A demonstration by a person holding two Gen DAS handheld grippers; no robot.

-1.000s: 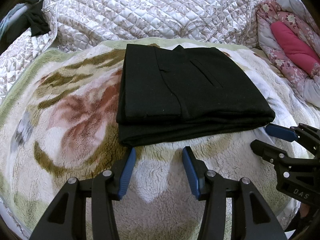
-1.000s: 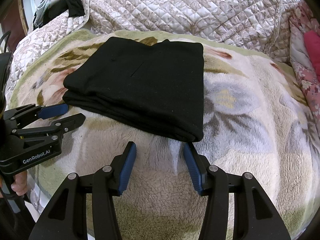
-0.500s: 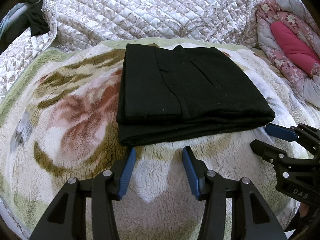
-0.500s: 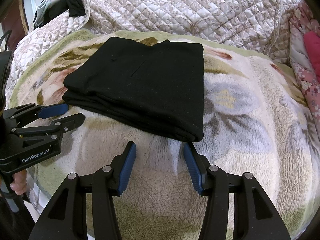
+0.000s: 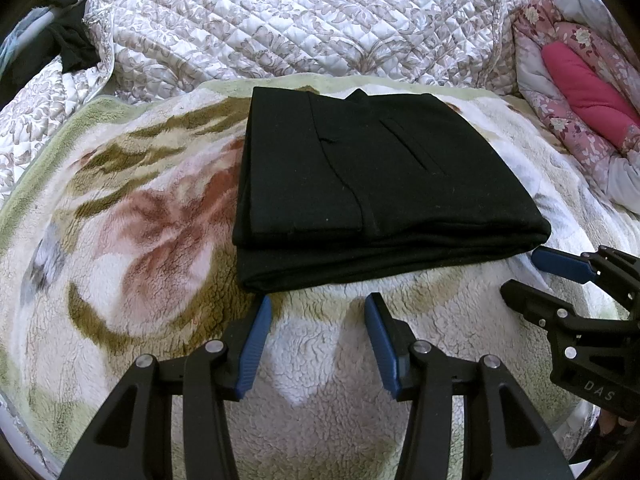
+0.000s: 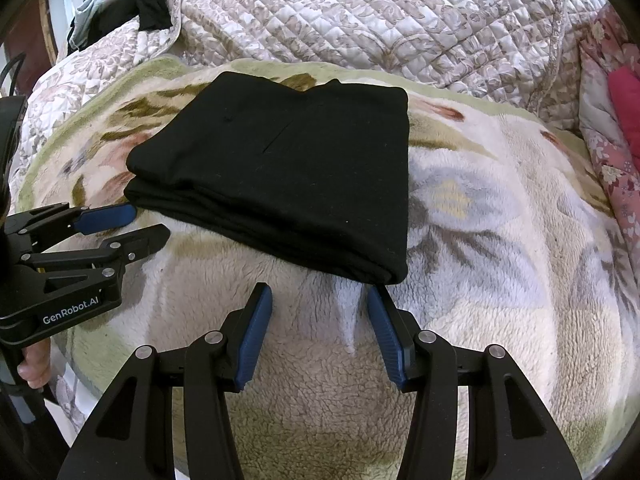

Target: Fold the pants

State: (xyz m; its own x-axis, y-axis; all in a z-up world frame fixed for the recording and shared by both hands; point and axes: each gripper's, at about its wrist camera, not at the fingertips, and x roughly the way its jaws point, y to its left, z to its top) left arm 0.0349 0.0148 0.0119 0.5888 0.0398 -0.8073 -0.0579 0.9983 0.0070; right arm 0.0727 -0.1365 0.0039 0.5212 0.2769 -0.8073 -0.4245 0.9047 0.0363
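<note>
Nothing has moved: folded pants (image 5: pixel 372 184) lie beyond both grippers' wide, empty jaws.

Folded black fabric pants (image 6: pixel 280 168) lie on a fleecy floral blanket (image 6: pixel 500 260), just beyond the right gripper (image 6: pixel 318 300)'s parted blue-padded fingers (image 6: pixel 254 332). The left gripper (image 6: pixel 132 226), also parted, sits at their left edge.
</note>
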